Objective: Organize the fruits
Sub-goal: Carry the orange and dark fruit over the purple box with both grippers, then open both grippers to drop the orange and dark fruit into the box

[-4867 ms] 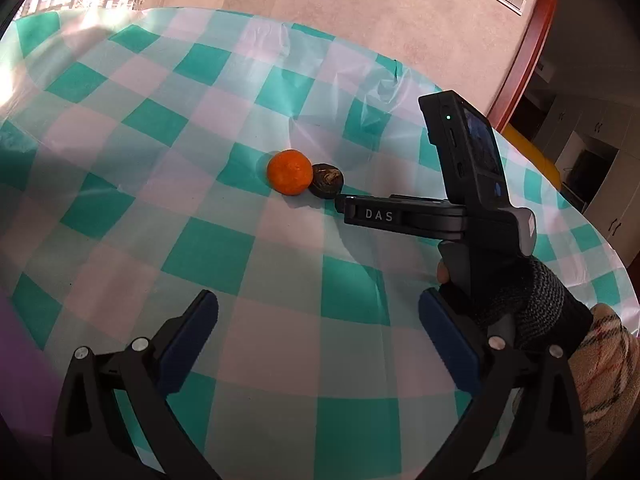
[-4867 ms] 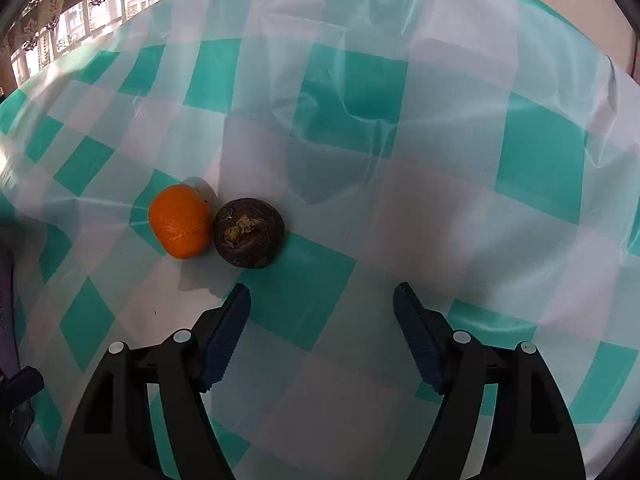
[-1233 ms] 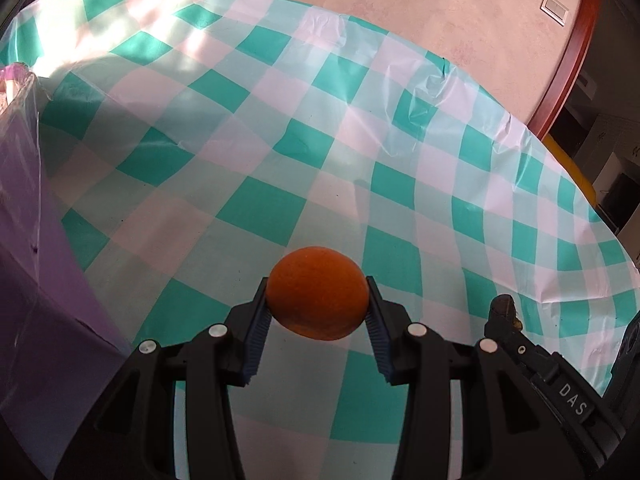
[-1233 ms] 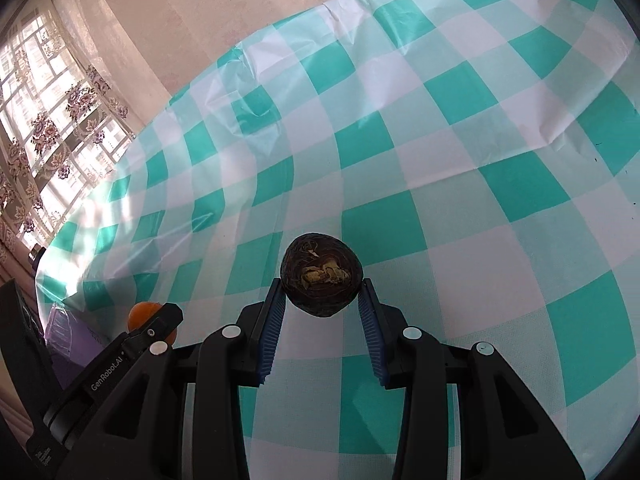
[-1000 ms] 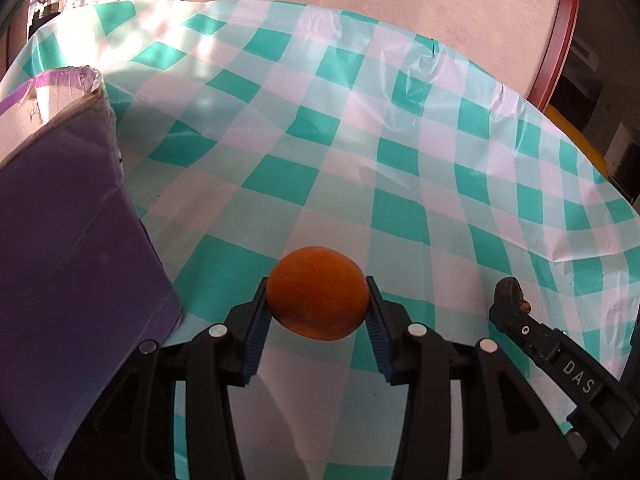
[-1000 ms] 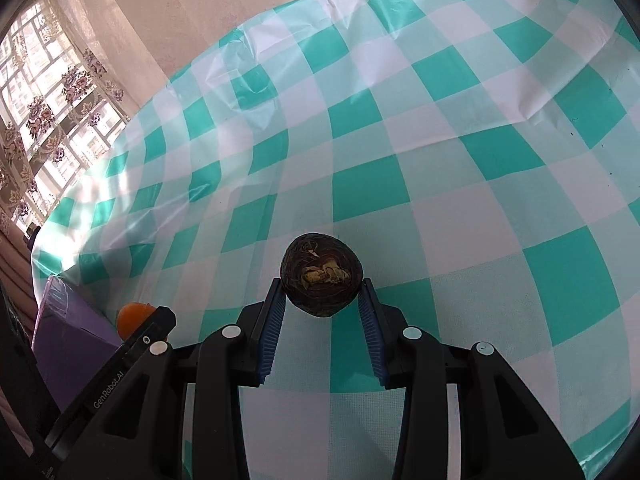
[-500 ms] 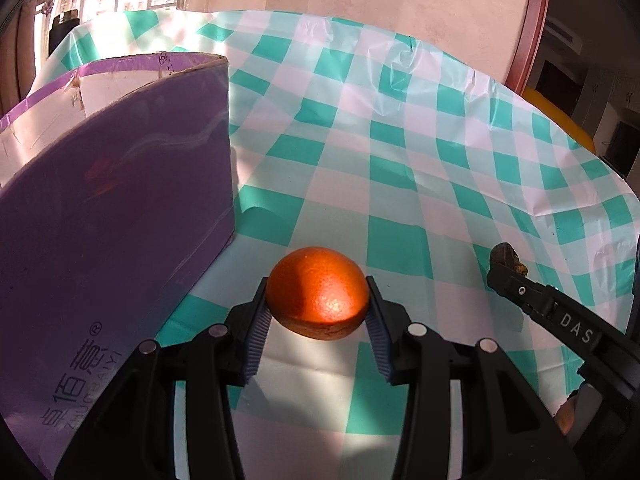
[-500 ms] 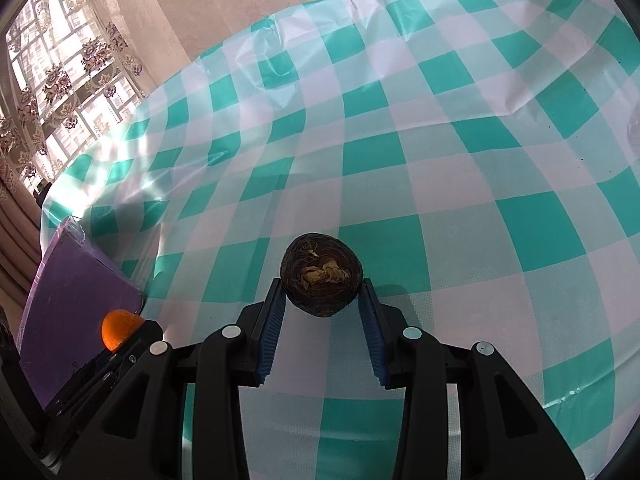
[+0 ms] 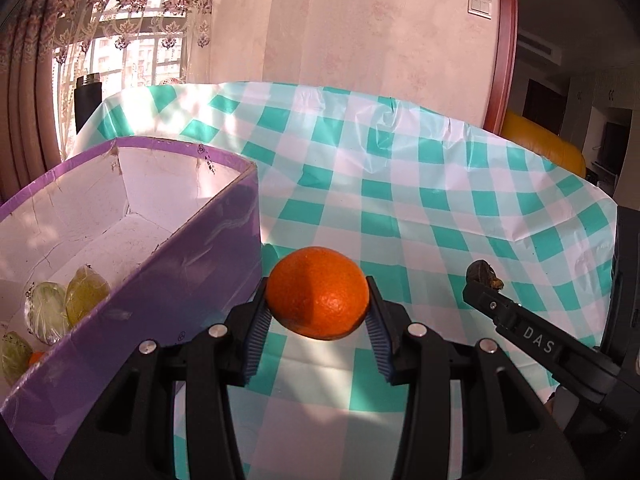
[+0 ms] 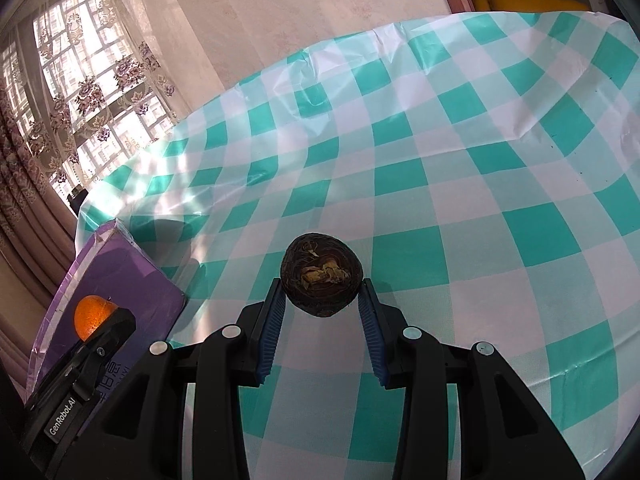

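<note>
My left gripper (image 9: 318,320) is shut on an orange (image 9: 317,293) and holds it above the table, just right of the open purple box (image 9: 208,256). My right gripper (image 10: 322,304) is shut on a dark brown round fruit (image 10: 322,280), held above the checked cloth. In the left wrist view the right gripper's finger (image 9: 520,330) shows at the right with the brown fruit (image 9: 482,271) at its tip. In the right wrist view the orange (image 10: 93,316) shows at the left in front of the purple box (image 10: 120,276).
The purple box has a white inside (image 9: 120,216) with several wrapped yellow-green fruits (image 9: 68,300) at its near end. The table wears a teal and white checked cloth (image 10: 440,184). A curtained window (image 9: 132,40) and a wall stand behind the table.
Both grippers have risen and tilted up with their fruits. The left gripper has come closer to the purple box, whose open inside now shows.
</note>
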`<state>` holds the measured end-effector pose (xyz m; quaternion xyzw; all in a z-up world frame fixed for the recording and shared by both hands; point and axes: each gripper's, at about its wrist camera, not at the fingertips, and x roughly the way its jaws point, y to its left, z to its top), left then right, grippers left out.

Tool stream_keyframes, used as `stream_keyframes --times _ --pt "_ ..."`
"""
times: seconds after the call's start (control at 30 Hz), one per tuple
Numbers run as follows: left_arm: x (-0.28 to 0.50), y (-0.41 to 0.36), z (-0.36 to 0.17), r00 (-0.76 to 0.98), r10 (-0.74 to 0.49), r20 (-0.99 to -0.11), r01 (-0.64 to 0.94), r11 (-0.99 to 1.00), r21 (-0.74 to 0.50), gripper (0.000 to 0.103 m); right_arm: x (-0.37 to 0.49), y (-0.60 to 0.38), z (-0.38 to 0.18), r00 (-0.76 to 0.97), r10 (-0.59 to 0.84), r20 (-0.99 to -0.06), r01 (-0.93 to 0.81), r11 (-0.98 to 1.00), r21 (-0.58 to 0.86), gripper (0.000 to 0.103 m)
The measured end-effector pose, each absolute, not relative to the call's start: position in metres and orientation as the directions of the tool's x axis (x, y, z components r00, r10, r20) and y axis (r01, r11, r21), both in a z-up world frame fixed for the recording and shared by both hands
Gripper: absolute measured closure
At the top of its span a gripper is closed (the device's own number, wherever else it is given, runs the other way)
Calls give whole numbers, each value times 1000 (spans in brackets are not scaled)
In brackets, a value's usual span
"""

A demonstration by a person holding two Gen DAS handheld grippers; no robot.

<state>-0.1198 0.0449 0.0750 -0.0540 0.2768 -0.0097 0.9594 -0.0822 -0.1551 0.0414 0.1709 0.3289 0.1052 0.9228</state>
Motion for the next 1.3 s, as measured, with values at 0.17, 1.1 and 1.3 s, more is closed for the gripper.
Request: stream_keyframes --times 0.17,1.1,1.3 --pt "-128 52 98 859 -14 -512 -35 996 -87 58 -92 -131 62 761 355 -543 -167 916 365 65" --pt "-167 216 150 782 148 -605 -253 963 -92 58 -126 47 134 654 576 -490 -579 798 165 65" --pt "-172 236 144 744 212 -634 -286 958 -15 58 -129 91 126 629 559 -541 -628 775 71 65"
